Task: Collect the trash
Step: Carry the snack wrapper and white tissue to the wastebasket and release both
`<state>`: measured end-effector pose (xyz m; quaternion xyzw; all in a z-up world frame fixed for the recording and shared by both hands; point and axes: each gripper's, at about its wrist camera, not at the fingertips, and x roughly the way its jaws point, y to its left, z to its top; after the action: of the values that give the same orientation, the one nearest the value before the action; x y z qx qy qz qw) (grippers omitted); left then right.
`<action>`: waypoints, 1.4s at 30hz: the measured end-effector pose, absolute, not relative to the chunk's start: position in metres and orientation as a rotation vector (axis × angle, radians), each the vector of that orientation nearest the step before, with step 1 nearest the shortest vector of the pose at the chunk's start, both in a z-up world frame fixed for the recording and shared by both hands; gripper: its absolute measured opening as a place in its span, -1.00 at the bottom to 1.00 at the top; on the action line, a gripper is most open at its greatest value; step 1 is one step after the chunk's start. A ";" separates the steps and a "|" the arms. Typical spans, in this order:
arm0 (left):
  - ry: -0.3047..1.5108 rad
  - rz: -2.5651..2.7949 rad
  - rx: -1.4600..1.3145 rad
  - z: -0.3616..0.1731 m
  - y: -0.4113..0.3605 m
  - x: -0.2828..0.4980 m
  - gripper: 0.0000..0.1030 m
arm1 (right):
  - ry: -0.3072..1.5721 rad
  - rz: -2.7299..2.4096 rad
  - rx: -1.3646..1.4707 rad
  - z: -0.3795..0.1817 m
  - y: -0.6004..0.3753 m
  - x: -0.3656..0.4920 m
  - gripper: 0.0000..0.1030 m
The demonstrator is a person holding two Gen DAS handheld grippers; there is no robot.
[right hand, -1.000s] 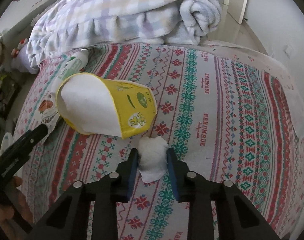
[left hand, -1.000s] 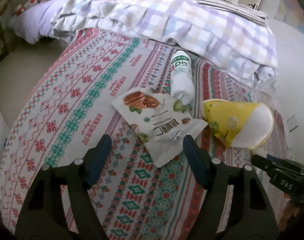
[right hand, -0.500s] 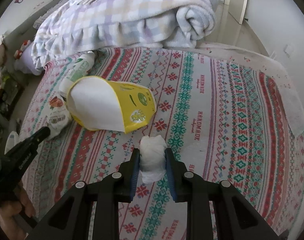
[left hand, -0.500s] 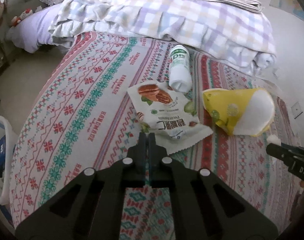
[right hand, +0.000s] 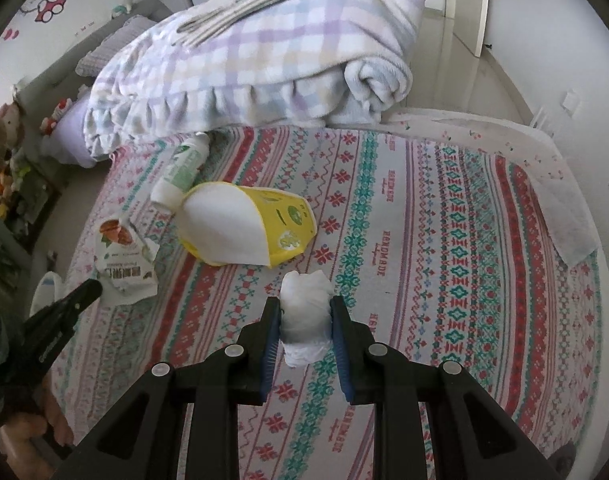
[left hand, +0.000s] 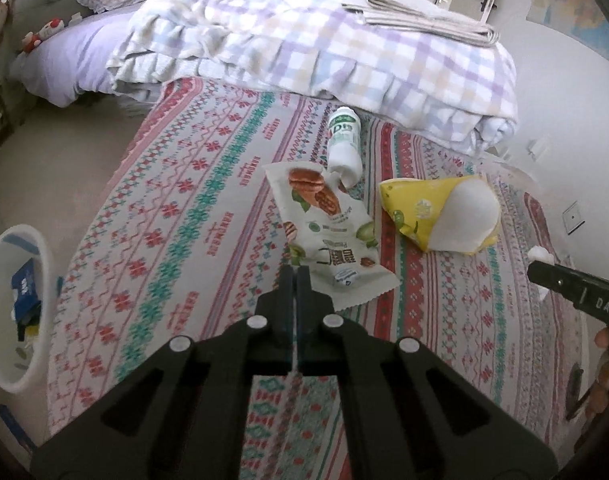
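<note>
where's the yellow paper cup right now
In the right wrist view the yellow paper cup lies on its side on the patterned bedspread, left of centre, between the white bottle and the crumpled tissue held in the right gripper.

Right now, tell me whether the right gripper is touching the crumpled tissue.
Touching. The right wrist view shows the right gripper with both pads pressed against the crumpled tissue, which bulges between them.

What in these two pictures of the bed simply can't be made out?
- Left view: whether the shut left gripper has pinched the snack wrapper; its fingers cover that corner.
- Left view: the white bin's contents; cut off by the picture edge.
- Both views: the bottle's label, too small and blurred.
- Right view: what the white wad in the right gripper is.
</note>
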<state>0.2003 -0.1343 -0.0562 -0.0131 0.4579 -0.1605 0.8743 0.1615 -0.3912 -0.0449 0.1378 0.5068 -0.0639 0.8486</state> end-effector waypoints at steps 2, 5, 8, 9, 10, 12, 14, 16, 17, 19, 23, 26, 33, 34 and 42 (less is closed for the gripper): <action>0.949 -0.335 -0.024 -0.051 -0.128 0.196 -0.98 | 1.061 -0.131 0.292 -0.041 -0.389 0.160 -0.50; 0.938 -0.332 -0.021 -0.044 -0.117 0.191 -0.98 | 1.052 -0.122 0.297 -0.036 -0.385 0.157 -0.50; 0.927 -0.325 -0.017 -0.038 -0.105 0.185 -0.98 | 1.044 -0.112 0.298 -0.031 -0.379 0.156 -0.50; 0.925 -0.321 -0.016 -0.037 -0.100 0.183 -0.98 | 1.041 -0.107 0.298 -0.029 -0.377 0.155 -0.50; 0.923 -0.318 -0.015 -0.035 -0.096 0.181 -0.98 | 1.038 -0.102 0.297 -0.027 -0.374 0.155 -0.50; 0.920 -0.308 -0.013 -0.032 -0.087 0.177 -0.98 | 1.033 -0.092 0.292 -0.024 -0.367 0.154 -0.50; 0.917 -0.296 -0.010 -0.029 -0.077 0.174 -0.98 | 1.029 -0.079 0.285 -0.022 -0.360 0.154 -0.50; 0.916 -0.286 -0.013 -0.026 -0.068 0.170 -0.98 | 1.029 -0.065 0.277 -0.021 -0.351 0.156 -0.50; 0.916 -0.279 -0.016 -0.025 -0.062 0.169 -0.98 | 1.029 -0.058 0.273 -0.020 -0.346 0.157 -0.50; 0.918 -0.268 -0.022 -0.024 -0.051 0.167 -0.98 | 1.029 -0.043 0.263 -0.020 -0.335 0.159 -0.50; 0.912 -0.242 -0.023 -0.022 -0.032 0.162 -0.98 | 1.029 -0.012 0.248 -0.019 -0.314 0.164 -0.50; 0.909 -0.213 -0.019 -0.022 -0.016 0.161 -0.98 | 1.033 0.014 0.235 -0.020 -0.297 0.170 -0.50; 0.914 -0.159 -0.033 -0.024 0.020 0.159 -0.98 | 1.033 0.072 0.189 -0.022 -0.248 0.184 -0.50; 0.913 -0.152 -0.034 -0.025 0.025 0.158 -0.98 | 1.033 0.080 0.182 -0.022 -0.240 0.185 -0.50; 0.910 -0.096 -0.062 -0.023 0.066 0.153 -0.97 | 1.033 0.154 0.130 -0.026 -0.187 0.194 -0.50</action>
<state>0.1531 0.0664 -0.0231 -0.0301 0.4392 -0.0462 0.8967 0.1941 -0.1869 -0.0256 0.0620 0.4930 0.0737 0.8647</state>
